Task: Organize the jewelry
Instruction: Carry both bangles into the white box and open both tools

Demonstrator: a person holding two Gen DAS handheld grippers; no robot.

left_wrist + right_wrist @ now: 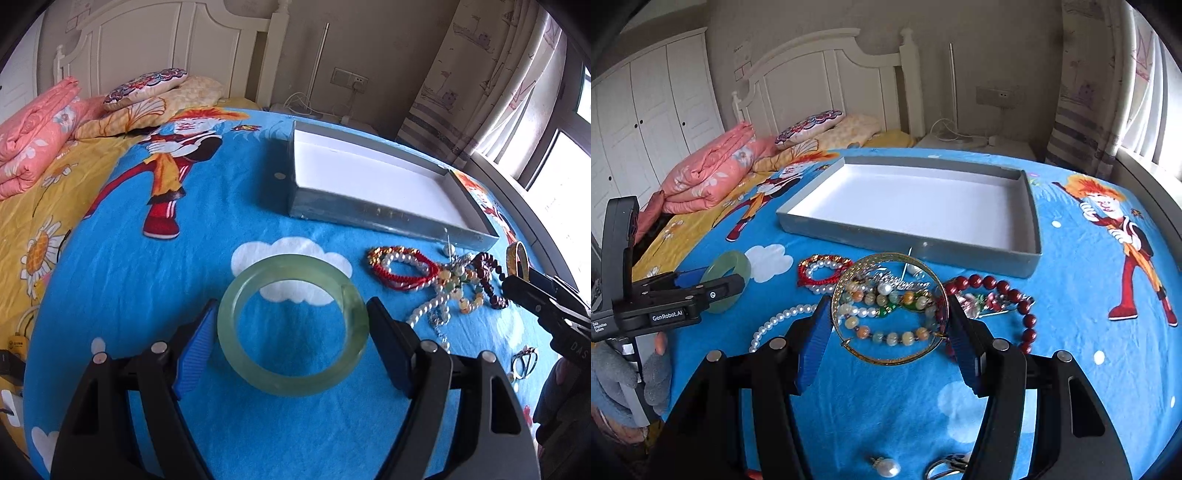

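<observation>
Your left gripper (291, 332) is clamped on the green bangle (293, 326), its blue pads pressing both sides of the ring at the lower centre of the left wrist view, and your right gripper (888, 325) is clamped the same way on the thin gold bangle (889, 308) at the centre of the right wrist view. The grey tray (1032, 236) sits open in the upper middle of that view, with nothing in it yet, so both rings seem meant to go there. The green bangle is smooth and thick, held only at two points on a curved edge; if you tilt or swing it quickly it may pivot or slide out of the pads and drop onto the blue bedsheet (155, 280), or strike the tray wall. The gold bangle looks thin, so a hard squeeze could bend it. Just behind it lies the tangle of bead bracelets (882, 317), with the pearl strand (783, 319) at lower left of the pile and the dark red beads (997, 291) to the right; I cannot tell whether the gold ring is clear of them, and if it is hooked, you may drag the pile along. Your two grippers are near each other across the pile, so crossing paths toward the tray risks a knock.
</observation>
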